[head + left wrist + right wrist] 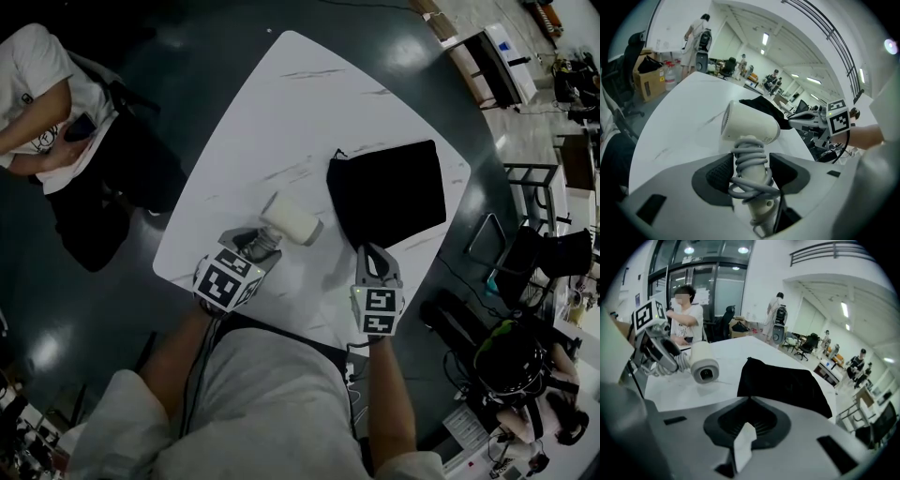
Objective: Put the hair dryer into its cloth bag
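Hair dryer (292,221) gripped just left of the cloth bag (394,192), whose near corner is pinched.

The left tongs (261,244) clamp the dryer's handle, which has the cord wound round it. They hold it over the table (281,112) with the barrel pointing across at the bag's left edge. The right tongs (368,255) are clenched at the bag's near corner, seemingly on a white tag. Both slant downward, and the left hand has the short sideways path, I judge.

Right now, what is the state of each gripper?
Left gripper: closed on the hair dryer handle.
Right gripper: closed, pinching the cloth bag near edge.
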A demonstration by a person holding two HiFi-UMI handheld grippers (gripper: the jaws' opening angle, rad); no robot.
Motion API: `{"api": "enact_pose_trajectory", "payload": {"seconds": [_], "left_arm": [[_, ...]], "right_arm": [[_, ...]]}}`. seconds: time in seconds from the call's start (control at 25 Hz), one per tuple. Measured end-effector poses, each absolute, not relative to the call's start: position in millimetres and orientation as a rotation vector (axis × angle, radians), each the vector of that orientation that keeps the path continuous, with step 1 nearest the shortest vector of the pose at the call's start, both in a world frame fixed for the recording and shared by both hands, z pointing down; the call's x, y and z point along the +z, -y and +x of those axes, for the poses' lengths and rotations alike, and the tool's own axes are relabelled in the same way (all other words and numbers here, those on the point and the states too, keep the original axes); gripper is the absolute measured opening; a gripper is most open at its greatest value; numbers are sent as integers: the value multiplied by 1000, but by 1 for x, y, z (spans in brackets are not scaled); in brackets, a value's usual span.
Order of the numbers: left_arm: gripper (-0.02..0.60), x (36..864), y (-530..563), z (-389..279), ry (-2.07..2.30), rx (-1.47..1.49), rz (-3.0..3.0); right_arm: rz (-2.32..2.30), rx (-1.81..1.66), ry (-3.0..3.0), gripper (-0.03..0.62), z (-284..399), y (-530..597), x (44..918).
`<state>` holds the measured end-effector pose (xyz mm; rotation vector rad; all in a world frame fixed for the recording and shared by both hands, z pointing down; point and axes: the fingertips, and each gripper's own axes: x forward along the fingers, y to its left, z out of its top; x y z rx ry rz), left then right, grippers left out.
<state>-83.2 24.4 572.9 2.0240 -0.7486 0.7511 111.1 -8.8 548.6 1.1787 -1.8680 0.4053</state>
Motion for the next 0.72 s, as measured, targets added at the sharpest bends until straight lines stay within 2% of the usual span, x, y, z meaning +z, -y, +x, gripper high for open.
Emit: {"api": "enact_pose_trajectory", "payload": {"seconds": [0.24, 0.72], "left_arm": [[245, 566, -20, -70, 702, 762, 2080], [244, 575, -36, -79, 692, 785, 2058]], "right_arm": [[1256, 454, 2021, 25, 106, 14, 524], [1067, 467, 1852, 25, 124, -50, 600]]}}
